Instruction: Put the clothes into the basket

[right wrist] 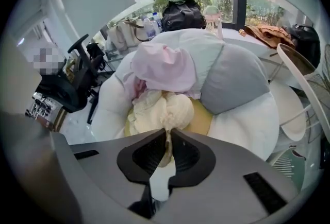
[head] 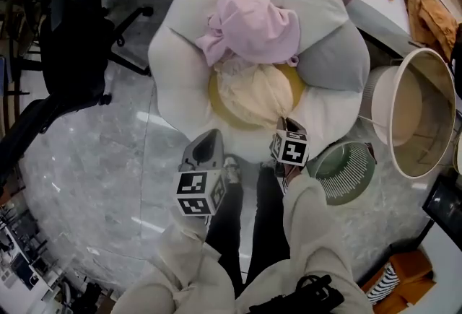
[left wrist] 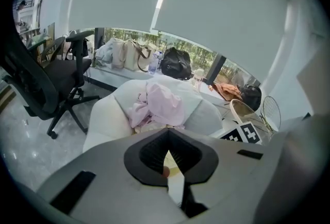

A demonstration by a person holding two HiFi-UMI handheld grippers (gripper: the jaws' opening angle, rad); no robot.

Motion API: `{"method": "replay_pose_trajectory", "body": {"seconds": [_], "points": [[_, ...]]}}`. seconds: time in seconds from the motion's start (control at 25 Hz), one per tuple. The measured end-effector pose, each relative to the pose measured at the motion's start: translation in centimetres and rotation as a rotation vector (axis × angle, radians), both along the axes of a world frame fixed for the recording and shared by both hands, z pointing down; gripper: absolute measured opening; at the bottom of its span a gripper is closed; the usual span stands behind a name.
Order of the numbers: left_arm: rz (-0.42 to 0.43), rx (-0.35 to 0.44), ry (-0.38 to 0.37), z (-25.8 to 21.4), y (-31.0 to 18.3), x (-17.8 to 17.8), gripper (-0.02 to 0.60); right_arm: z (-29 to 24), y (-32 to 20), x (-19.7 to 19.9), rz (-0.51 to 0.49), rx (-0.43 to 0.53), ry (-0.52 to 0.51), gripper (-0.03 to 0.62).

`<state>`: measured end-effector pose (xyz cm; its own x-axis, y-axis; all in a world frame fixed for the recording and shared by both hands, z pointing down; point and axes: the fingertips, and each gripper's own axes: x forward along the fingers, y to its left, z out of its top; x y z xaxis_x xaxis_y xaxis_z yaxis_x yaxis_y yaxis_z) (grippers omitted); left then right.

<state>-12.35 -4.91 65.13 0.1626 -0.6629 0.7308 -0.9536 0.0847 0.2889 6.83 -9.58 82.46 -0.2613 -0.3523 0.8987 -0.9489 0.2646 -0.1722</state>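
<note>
Grasp step: right gripper (right wrist: 167, 134) is clamping cream garment (right wrist: 166, 108) at jaw tips; left gripper (left wrist: 167, 134) is idling, jaws together, empty. Next, likely: carrying garment to basket (head: 377, 99), right of jaws.

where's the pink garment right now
In the head view the pink garment lies at top centre on the white cushion seat, just above the cream garment and left of the grey cushion.

Cream garment (head: 253, 92) is soft cloth; floor (head: 94, 161) looks glossy.
</note>
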Motion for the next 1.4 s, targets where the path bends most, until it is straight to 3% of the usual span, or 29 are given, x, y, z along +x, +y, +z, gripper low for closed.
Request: {"method": "replay_pose_trajectory", "body": {"seconds": [0.52,0.92,1.08,1.4], "points": [[-0.007,0.092,0.027,-12.7,3.5,-1.8,0.006,-17.5,-0.9,-5.5,-0.018,0.152,-0.076,0.040],[0.033,0.170,0.075,-21.1,5.0,-2.0,0.006,-29.2,-0.8,-5.8,0.036,0.269,-0.096,0.040],[0.050,0.191,0.109,-23.2,4.4,-0.4,0.006,-32.6,-0.5,-4.4,0.058,0.314,-0.089,0.040],[0.238,0.265,0.120,-26.8,3.3,5.2,0.006,-37.7,0.7,0.3,0.186,0.390,-0.087,0.038]]}}
